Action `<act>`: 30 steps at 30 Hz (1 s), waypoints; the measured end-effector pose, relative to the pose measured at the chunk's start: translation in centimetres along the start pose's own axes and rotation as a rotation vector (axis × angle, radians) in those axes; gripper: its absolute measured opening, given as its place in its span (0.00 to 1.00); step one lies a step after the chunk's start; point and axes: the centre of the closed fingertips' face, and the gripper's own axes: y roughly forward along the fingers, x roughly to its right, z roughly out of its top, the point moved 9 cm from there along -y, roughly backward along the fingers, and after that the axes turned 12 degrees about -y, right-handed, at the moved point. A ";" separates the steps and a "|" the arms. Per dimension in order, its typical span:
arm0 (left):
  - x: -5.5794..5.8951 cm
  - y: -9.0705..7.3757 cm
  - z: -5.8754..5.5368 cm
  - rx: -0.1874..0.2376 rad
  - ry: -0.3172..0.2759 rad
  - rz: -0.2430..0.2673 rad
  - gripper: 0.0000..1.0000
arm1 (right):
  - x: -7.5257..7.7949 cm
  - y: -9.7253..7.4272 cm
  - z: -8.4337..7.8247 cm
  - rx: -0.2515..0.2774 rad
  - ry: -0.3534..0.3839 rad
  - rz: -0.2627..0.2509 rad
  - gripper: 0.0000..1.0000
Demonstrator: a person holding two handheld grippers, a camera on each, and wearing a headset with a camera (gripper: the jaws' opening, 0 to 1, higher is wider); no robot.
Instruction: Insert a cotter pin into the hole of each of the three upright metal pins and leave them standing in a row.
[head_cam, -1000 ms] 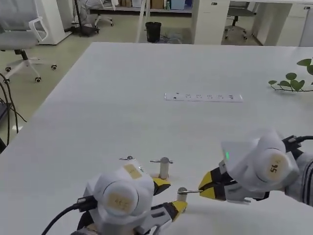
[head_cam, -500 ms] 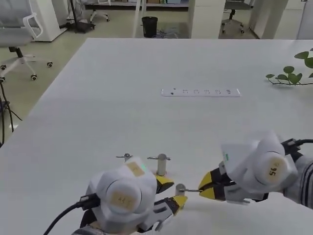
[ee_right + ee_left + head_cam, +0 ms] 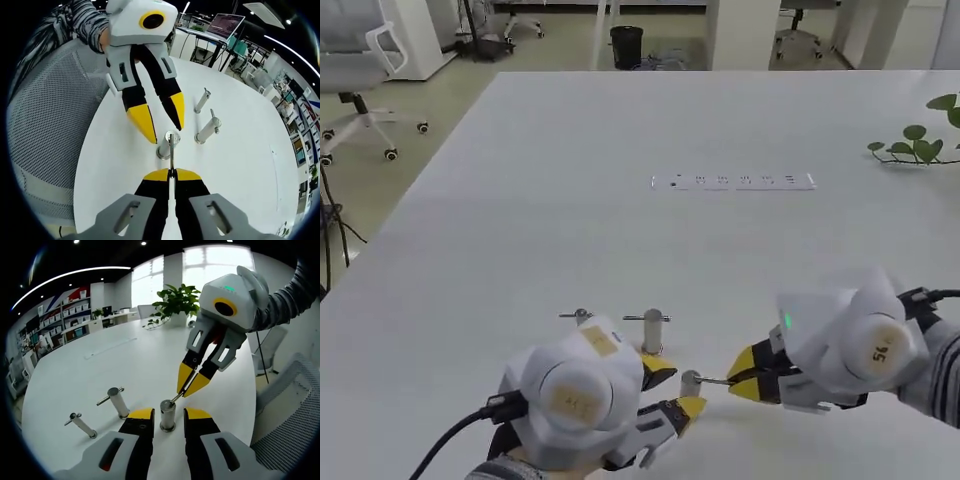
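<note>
Near the tabletop's [image 3: 620, 200] front edge, the right gripper's [image 3: 171, 174] fingers [image 3: 186, 176] clamped a cotter pin [image 3: 171, 152] at the last metal pin's [image 3: 164, 146] hole. The left gripper's [image 3: 162, 127] fingers stood apart on either side of it. A skewed push could topple that loosely guarded pin.

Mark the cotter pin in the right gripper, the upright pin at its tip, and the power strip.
cotter pin [image 3: 171, 152], right gripper view, mid shaft.
metal pin [image 3: 167, 416], left gripper view, side of body.
power strip [image 3: 732, 181], head view, top face.
</note>
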 end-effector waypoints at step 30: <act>0.0 -0.2 -0.3 -0.019 0.007 0.009 0.22 | -0.5 -0.4 -0.8 0.019 -0.012 -0.038 0.00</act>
